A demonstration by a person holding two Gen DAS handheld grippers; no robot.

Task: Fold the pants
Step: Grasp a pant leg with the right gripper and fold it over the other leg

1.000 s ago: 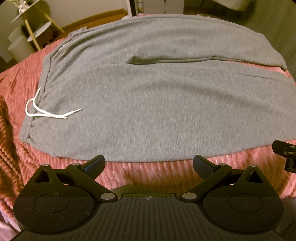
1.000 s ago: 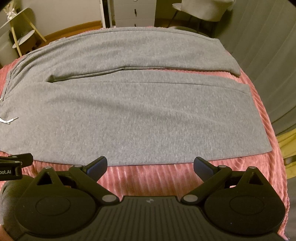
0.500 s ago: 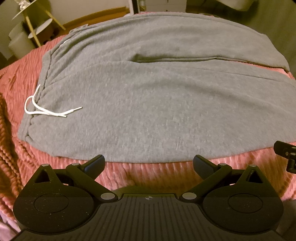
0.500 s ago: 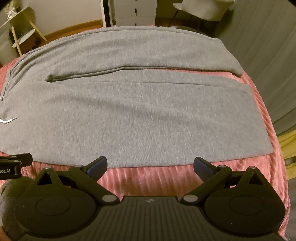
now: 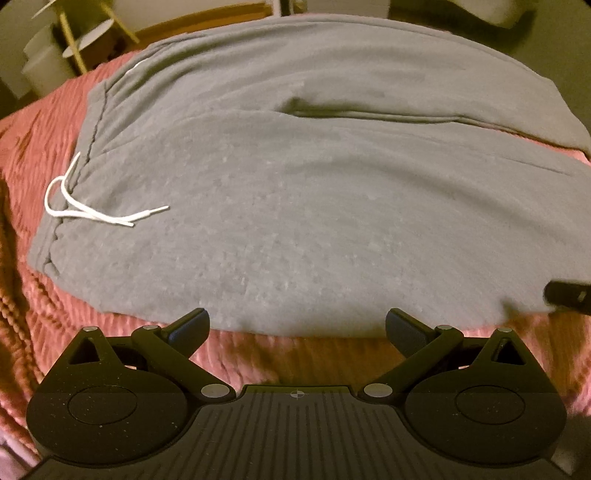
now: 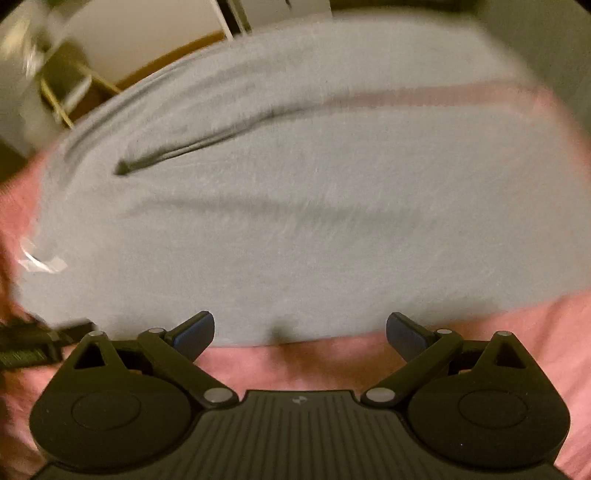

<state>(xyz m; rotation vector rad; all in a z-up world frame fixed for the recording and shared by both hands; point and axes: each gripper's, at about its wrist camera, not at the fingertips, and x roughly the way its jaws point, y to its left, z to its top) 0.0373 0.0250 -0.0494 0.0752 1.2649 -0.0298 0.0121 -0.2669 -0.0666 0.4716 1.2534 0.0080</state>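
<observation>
Near field: left gripper [image 5: 297, 326] and right gripper [image 6: 300, 330], jaws of both spread wide and empty, tips level w/ the near hem edge of the gray sweatpants [image 5: 295, 221] above the pink ribbed bedspread [image 5: 303, 360]; right-wrist view motion-blurred. Mid field: sweatpants lie flat across the bed, waistband at left w/ white drawstring [image 5: 88, 210] loose on the fabric, legs running right, the two legs parted by a dark fold line [image 6: 207, 147]. Far field: wood floor strip [image 5: 207, 16] and a gold-legged side stand [image 5: 79, 44] beyond the bed; detail unclear.
</observation>
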